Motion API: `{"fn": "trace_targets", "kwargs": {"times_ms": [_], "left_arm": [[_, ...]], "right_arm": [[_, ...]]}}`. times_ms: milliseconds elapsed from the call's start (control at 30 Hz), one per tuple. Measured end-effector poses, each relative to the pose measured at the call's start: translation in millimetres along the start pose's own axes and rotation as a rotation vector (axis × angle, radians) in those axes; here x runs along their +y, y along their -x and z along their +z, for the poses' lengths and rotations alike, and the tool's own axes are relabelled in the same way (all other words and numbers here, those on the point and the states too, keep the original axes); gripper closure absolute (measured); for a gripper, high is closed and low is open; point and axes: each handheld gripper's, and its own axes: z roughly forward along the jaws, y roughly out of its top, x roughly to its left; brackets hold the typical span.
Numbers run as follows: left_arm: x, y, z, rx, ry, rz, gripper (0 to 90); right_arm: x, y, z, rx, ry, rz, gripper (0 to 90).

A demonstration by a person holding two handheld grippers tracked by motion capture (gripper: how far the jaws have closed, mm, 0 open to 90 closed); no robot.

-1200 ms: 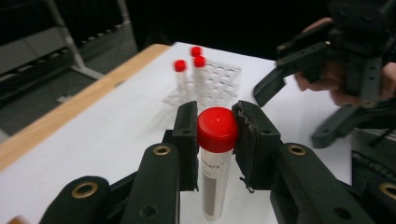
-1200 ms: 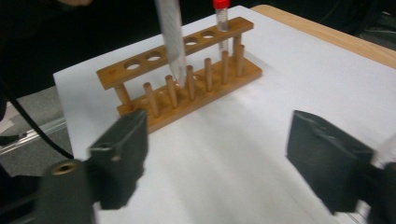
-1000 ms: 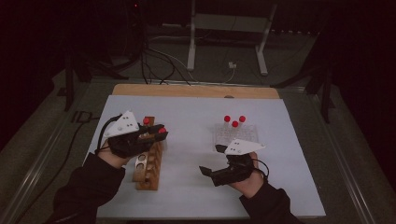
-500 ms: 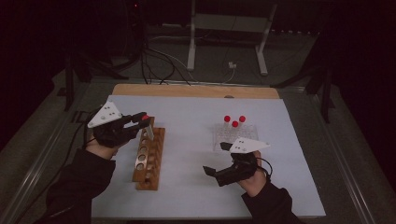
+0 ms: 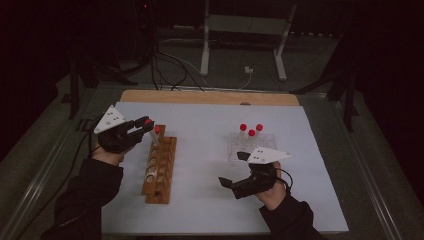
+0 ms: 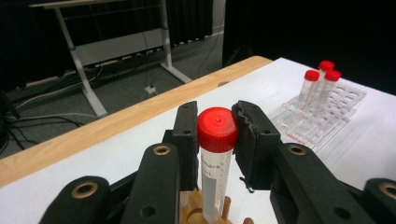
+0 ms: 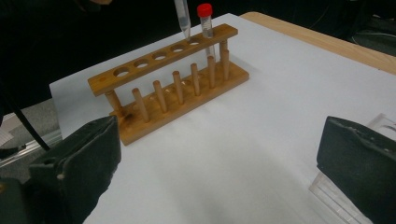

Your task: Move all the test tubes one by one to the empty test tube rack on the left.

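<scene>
Dark room; grey floor (image 5: 300, 65); white metal stand (image 5: 242, 30); cables (image 5: 165, 60) trailing; white-covered wooden table (image 5: 210, 97).

Wooden rack (image 5: 159, 167) on the table's (image 5: 210, 210) left, clear rack (image 5: 252, 146) right — three tubes (image 5: 251, 132) in it

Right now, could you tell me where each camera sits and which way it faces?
High view: above the person's side, looking forward and down on the table; both forearms, left gripper, right gripper.
Left gripper view: on that gripper, looking between its jaws at the red-capped tube they clamp.
Right gripper view: between open jaws, toward the wooden rack.
High and right gripper views share the rack.
</scene>
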Motion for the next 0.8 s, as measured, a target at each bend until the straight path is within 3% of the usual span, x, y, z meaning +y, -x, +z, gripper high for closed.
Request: {"fn": "trace_targets", "kwargs": {"times_ms": [233, 800], "left_arm": [[-15.5, -4.1, 8.7, 0.015, -0.017, -0.026, 71.9], [-40.9, -1.0, 28.8, 0.028, -0.116, -0.028, 71.8]], "right_arm": [[-1.1, 0.5, 0.0, -0.003, 0.000, 0.003, 0.0], [-1.7, 2.1, -0.5, 0.003, 0.002, 0.008, 0.0]]}}
